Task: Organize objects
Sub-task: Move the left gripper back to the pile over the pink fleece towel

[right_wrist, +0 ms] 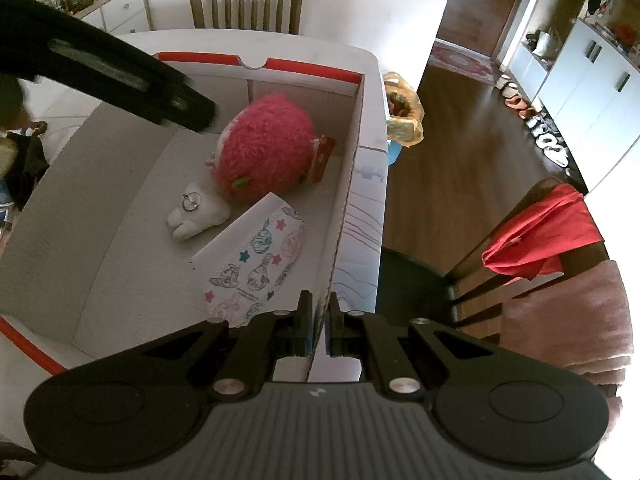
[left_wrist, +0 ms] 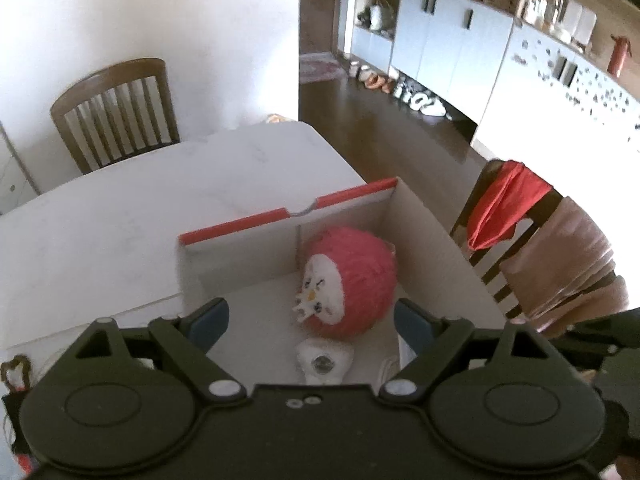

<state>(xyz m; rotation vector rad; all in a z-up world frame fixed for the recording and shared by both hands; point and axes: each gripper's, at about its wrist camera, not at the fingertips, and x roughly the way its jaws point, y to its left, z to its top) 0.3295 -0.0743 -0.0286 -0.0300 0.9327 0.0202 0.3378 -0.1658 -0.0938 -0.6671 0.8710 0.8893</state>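
Note:
A cardboard box with a red rim (left_wrist: 288, 216) (right_wrist: 352, 148) stands on the white table. Inside lie a round pink plush toy (left_wrist: 352, 280) (right_wrist: 266, 148), a small white tooth-shaped plush with a metal ring (left_wrist: 324, 362) (right_wrist: 196, 208) and a white pouch printed with cartoon figures (right_wrist: 256, 268). My left gripper (left_wrist: 310, 320) is open and empty, hovering above the box over the two plush toys; its arm (right_wrist: 120, 76) shows in the right wrist view. My right gripper (right_wrist: 319, 312) is shut on the box's right wall at its near end.
Wooden chairs stand at the table's far side (left_wrist: 116, 112) (right_wrist: 246, 0) and on the right, one draped with red cloth (left_wrist: 504, 212) (right_wrist: 544, 232). A yellow bag (right_wrist: 402, 112) sits past the table's edge. White cabinets (left_wrist: 452, 44) line the far wall.

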